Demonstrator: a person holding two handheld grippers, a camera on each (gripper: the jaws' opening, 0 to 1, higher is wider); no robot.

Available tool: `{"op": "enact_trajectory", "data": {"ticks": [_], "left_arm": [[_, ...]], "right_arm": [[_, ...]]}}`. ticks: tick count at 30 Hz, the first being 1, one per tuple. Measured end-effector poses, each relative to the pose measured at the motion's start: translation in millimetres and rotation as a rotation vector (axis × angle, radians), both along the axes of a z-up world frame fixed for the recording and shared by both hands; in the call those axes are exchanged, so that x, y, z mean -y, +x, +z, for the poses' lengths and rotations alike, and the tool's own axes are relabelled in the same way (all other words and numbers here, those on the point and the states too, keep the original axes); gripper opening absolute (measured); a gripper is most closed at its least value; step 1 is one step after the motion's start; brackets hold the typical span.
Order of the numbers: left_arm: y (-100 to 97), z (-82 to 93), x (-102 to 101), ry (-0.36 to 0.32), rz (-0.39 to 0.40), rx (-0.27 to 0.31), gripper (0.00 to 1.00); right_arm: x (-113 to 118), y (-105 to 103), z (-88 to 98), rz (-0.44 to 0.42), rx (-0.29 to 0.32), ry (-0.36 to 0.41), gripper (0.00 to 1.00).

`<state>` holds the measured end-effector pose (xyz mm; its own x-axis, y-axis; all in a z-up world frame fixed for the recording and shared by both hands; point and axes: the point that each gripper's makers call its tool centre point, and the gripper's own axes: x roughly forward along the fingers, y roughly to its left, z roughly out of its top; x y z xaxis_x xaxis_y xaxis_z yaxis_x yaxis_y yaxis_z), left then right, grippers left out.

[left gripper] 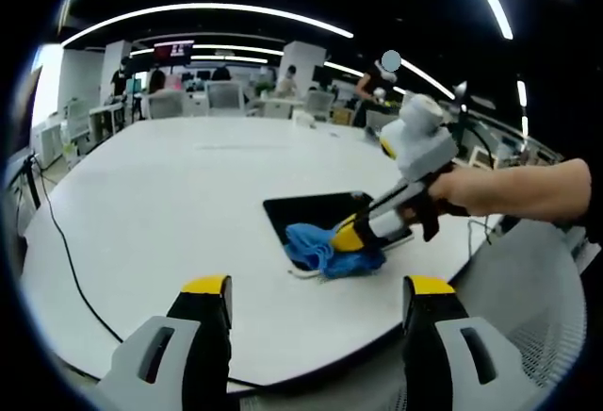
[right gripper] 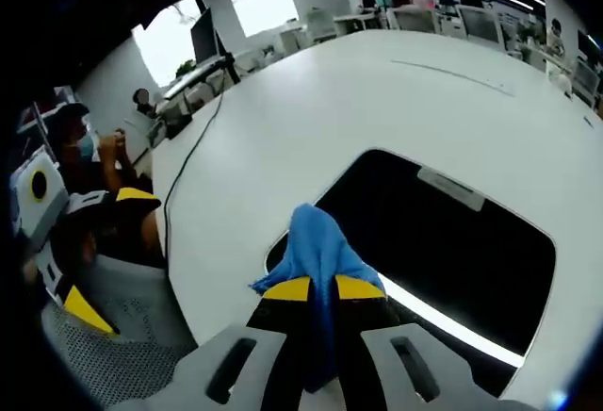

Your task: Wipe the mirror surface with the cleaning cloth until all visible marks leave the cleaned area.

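Right gripper (right gripper: 320, 290) has its jaws pinched on the blue cloth (right gripper: 316, 246), which bunches up just ahead of the tips over the mirror's near corner. The mirror (right gripper: 443, 251) lies flat on the white table (right gripper: 283, 128), a dark rounded slab with its long axis running away and rightward from those jaws, so the wipe likely sweeps that way. Left gripper (left gripper: 320, 303) hangs back at the table edge, jaws wide apart, holding nothing, well off the mirror (left gripper: 316, 208).

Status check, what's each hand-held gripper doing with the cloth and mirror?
Right hand-held gripper shut on blue cloth, at mirror near edge. Left hand-held gripper open, hanging off the table. Nothing blocking.
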<state>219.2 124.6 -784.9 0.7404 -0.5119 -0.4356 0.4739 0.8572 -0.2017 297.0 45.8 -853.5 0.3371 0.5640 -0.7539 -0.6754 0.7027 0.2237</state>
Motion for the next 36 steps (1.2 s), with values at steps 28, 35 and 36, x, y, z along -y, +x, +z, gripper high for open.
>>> {"op": "enact_trajectory", "data": {"ticks": [28,35,36], "left_arm": [[-1.1,-1.4,1,0.002,0.001,-0.01,0.72],[-1.6,-1.3,2,0.0,-0.006,-0.01,0.72],[-1.6,-1.0,2,-0.003,-0.007,-0.009,0.72]], "right_arm": [[6,-6,-1.4,0.15,0.07,-0.125,0.03],[15,-7,-1.5,0.145,0.066,-0.134,0.03],[17,-8,-1.6,0.148,0.069,-0.139,0.03]]}}
